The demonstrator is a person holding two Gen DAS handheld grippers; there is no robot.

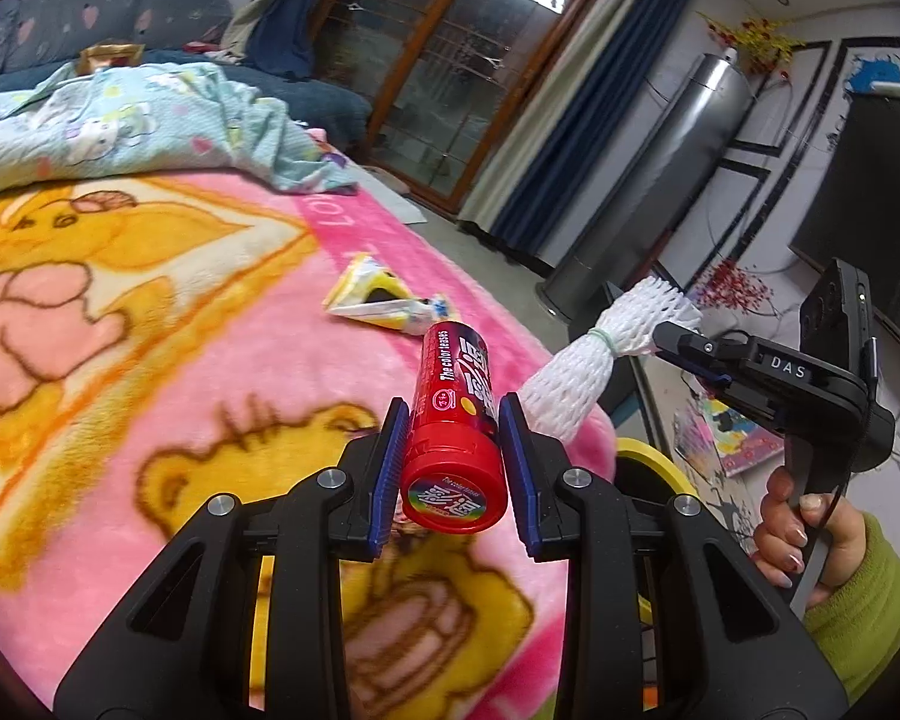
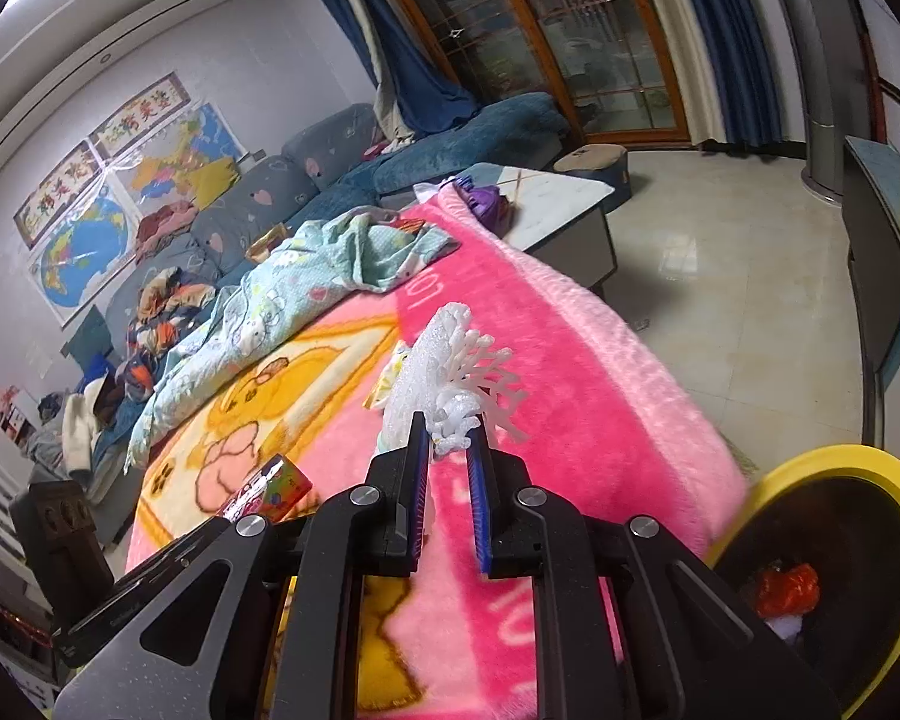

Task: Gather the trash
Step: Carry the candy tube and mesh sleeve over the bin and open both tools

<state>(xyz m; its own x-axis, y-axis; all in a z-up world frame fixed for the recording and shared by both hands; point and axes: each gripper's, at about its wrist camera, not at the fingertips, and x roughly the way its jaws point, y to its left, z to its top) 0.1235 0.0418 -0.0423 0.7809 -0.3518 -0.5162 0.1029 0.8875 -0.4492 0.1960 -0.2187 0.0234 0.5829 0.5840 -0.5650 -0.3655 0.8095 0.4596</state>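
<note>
While the left gripper (image 1: 453, 456) jaws clench a red tube (image 1: 455, 420) crosswise, the right gripper (image 2: 450, 444) jaws pinch white foam netting (image 2: 444, 378).

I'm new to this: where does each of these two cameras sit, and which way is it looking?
Left wrist view: on the left gripper, looking along its fingers at the red tube it clamps, above the pink blanket; the right gripper and the person's hand show.
Right wrist view: on the right gripper, looking along its fingers at the white foam net it pinches, toward the sofa; the yellow-rimmed bin sits lower right.
Shared: blanket, foam net, yellow wrapper, glass doors.
</note>
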